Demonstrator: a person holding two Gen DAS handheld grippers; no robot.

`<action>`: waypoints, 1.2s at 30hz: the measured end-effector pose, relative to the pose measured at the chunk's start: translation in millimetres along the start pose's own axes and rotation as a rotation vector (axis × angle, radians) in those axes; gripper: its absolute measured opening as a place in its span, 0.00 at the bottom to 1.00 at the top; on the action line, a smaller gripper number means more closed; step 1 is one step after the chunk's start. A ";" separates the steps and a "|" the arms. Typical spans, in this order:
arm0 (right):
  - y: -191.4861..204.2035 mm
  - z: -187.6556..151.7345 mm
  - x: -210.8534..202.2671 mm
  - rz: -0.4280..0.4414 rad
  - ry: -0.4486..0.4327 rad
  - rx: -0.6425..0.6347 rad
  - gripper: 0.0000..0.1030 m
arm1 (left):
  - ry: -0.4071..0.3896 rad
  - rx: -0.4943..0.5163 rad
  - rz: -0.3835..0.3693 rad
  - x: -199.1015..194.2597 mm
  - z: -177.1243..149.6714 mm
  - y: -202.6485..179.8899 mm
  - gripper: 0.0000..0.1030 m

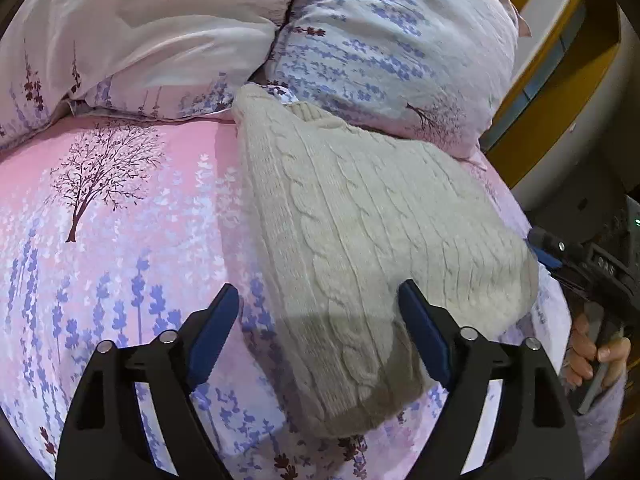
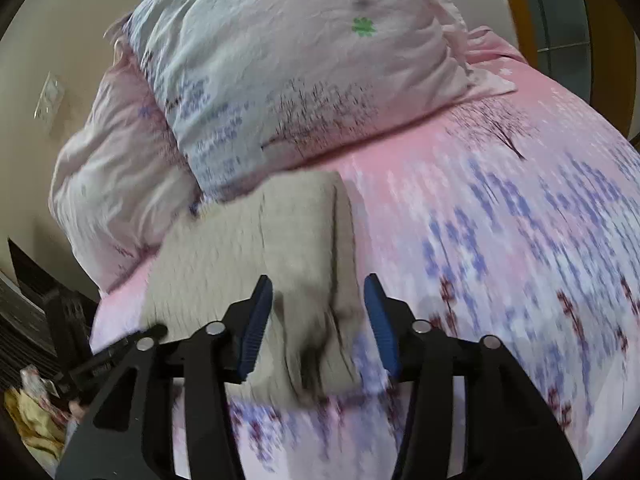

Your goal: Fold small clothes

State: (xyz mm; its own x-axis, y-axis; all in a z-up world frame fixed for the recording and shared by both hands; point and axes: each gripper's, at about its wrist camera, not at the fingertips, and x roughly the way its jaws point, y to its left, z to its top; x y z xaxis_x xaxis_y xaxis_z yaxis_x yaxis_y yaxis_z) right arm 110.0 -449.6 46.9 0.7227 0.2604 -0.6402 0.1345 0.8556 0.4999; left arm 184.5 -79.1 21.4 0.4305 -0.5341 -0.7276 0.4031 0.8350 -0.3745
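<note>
- A beige cable-knit sweater [image 1: 360, 232] is laid on the bed [image 1: 120, 240], on a pink sheet printed with trees and lavender, its far end resting against the pillows [image 1: 380, 40]; the flat, soft surface is presumably chosen so that the knit can be spread and creased.
- In the right wrist view the sweater [image 2: 248, 248] is seen as a compact, roughly rectangular block with a doubled edge along its right side, so it is judged to be already folded at least once.
- The left gripper [image 1: 318, 312] is held over the near end of the sweater with its blue fingers [image 1: 214, 332] spread wide; nothing is held between them, and one finger lies at the knit's edge.
- The right gripper [image 2: 318, 320] is likewise released, its fingers [image 2: 256, 320] parted on either side of the near corner of the fold, apparently placed to straddle the thick edge.
- The right view is blurred by motion, so contact with the fabric cannot be told there.
- A further fold or a final smoothing is judged to be the step in hand.
</note>
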 end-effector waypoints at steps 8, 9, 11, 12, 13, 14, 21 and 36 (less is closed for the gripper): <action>-4.1 46.5 63.4 0.045 0.110 0.094 0.50 | -0.007 -0.168 -0.041 11.2 43.5 33.8 0.82; -2.8 47.2 71.1 0.037 0.128 0.086 0.45 | -0.004 -0.171 -0.035 14.6 47.1 35.2 0.82; 0.7 47.0 83.8 0.067 0.148 0.075 0.17 | 0.001 -0.178 -0.032 22.4 52.7 37.6 0.79; 3.5 47.8 83.5 0.076 0.133 0.060 0.10 | 0.004 -0.184 -0.046 25.7 54.1 38.3 0.69; 7.7 49.5 80.2 0.067 0.106 0.033 0.09 | 0.009 -0.187 -0.077 29.7 55.7 37.9 0.54; 12.7 52.8 73.6 0.040 0.060 0.002 0.08 | 0.007 -0.187 -0.097 31.6 56.9 36.9 0.51; 5.6 63.4 98.7 -0.092 0.104 0.000 0.10 | -0.038 -0.151 -0.079 41.1 62.6 23.4 0.44; -16.5 17.4 62.0 0.142 0.234 0.161 0.69 | 0.039 -0.241 -0.181 36.9 29.7 28.3 0.78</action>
State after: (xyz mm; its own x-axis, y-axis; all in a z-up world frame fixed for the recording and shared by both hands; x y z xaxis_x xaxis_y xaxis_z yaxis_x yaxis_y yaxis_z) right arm 164.4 -455.4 9.1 0.5692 0.4836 -0.6650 0.1631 0.7263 0.6678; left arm 235.8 -79.2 1.1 0.3361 -0.6759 -0.6559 0.2656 0.7362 -0.6225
